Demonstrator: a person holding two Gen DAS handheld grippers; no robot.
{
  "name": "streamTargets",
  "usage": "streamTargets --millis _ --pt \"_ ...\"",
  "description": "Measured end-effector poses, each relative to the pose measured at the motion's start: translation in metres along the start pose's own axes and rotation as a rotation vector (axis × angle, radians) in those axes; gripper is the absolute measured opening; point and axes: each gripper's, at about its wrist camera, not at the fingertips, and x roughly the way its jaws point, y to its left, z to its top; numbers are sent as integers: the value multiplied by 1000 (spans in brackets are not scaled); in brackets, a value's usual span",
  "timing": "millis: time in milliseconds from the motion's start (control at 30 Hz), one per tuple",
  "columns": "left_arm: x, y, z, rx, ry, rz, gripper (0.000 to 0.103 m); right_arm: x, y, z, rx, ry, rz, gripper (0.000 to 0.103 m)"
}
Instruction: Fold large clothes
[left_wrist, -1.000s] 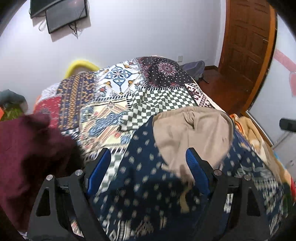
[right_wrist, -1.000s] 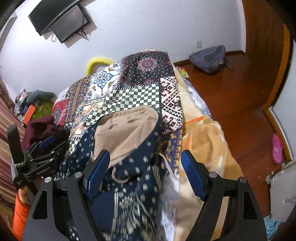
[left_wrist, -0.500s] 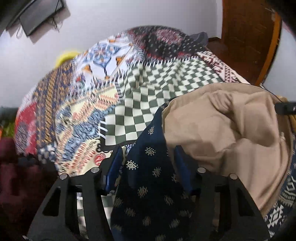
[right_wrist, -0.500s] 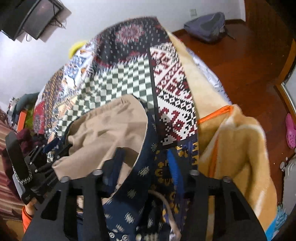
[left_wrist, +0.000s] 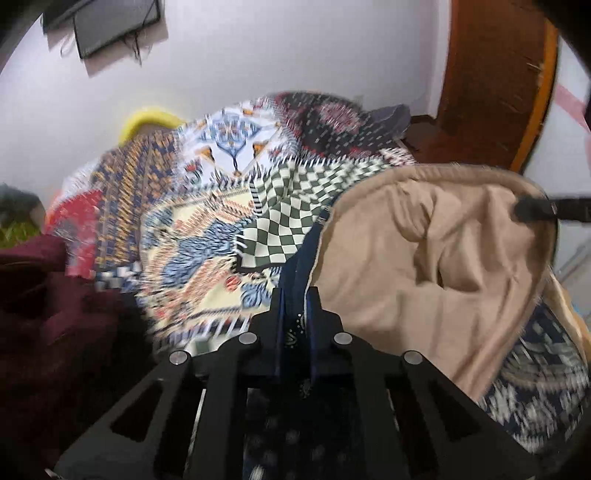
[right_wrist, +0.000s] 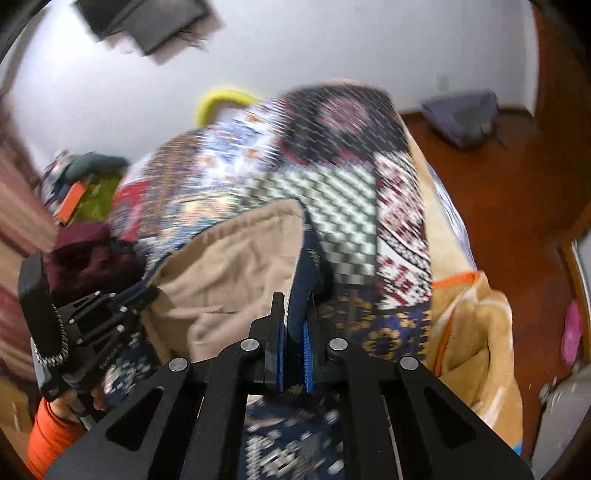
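Two grippers are on one garment: the left gripper (left_wrist: 296, 306) is closing, pads pinching the navy patterned edge of the fleece-lined jacket (left_wrist: 436, 266), while the right gripper (right_wrist: 294, 314) is clamped tight on the opposite navy edge. The jacket hangs stretched between them, tan lining facing out, over the bed. Beside it, one maroon garment (left_wrist: 48, 317) is heaped at the left. Beyond lies one patchwork bedspread (left_wrist: 207, 221), one orange blanket (right_wrist: 476, 332) at its edge, then one wall-mounted TV (left_wrist: 114, 26).
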Motion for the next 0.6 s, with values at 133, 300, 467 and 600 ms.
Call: streamTargets --millis 133,300,467,600 --pt "-63 -7 -23 40 -60 0 9 -29 42 -24 -84 -19 41 7" --pt "-121 -16 -63 60 -93 -6 9 -52 73 -65 -150 -27 55 7" --pt "-148 -14 -116 21 -71 -16 9 -65 79 -112 -155 -17 40 7" --pt "-152 -9 -152 -41 -25 -44 9 -62 67 -147 -128 12 4 7"
